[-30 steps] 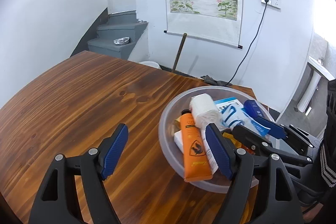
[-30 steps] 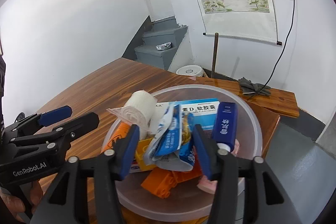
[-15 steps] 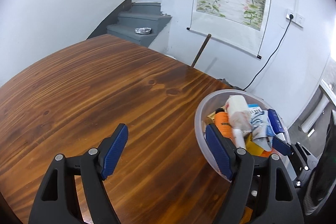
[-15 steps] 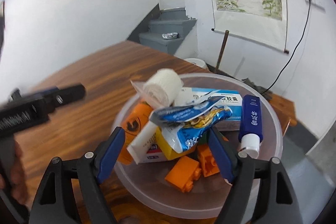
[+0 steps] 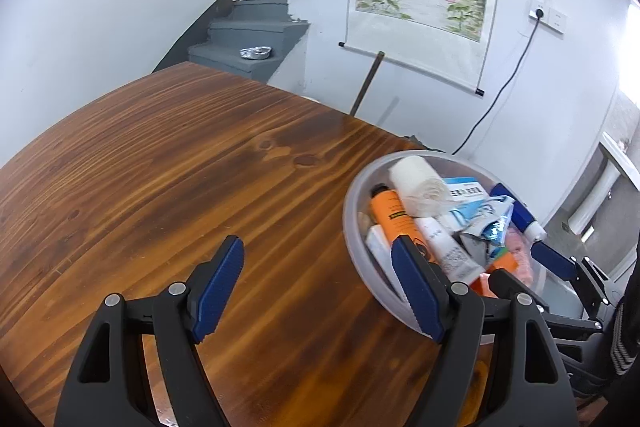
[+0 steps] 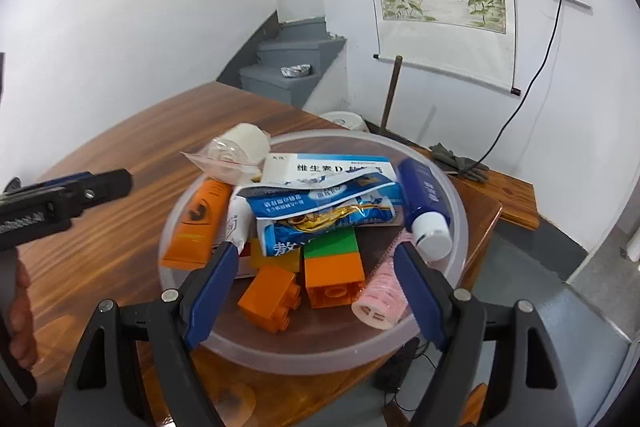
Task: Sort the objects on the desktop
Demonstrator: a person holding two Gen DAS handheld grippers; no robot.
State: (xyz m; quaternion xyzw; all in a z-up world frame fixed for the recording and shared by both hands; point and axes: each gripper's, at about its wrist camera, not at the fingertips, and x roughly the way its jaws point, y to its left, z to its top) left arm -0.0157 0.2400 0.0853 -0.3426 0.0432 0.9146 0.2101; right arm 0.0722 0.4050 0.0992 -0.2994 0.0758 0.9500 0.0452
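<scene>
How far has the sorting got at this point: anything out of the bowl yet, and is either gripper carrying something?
Nothing looks sorted: every item seen, including the orange tube, blue bottle and orange brick, sits piled in the clear bowl, and the table beside it shows no groups. Neither holds anything: the right gripper hangs open over the bricks, the left gripper open over bare wood. All the sorting remains.

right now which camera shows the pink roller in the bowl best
The right wrist view: the pink roller lies whole near the front of the bowl, just inside the right gripper's open fingers. The left wrist view shows only a pink sliver behind the packets.
</scene>
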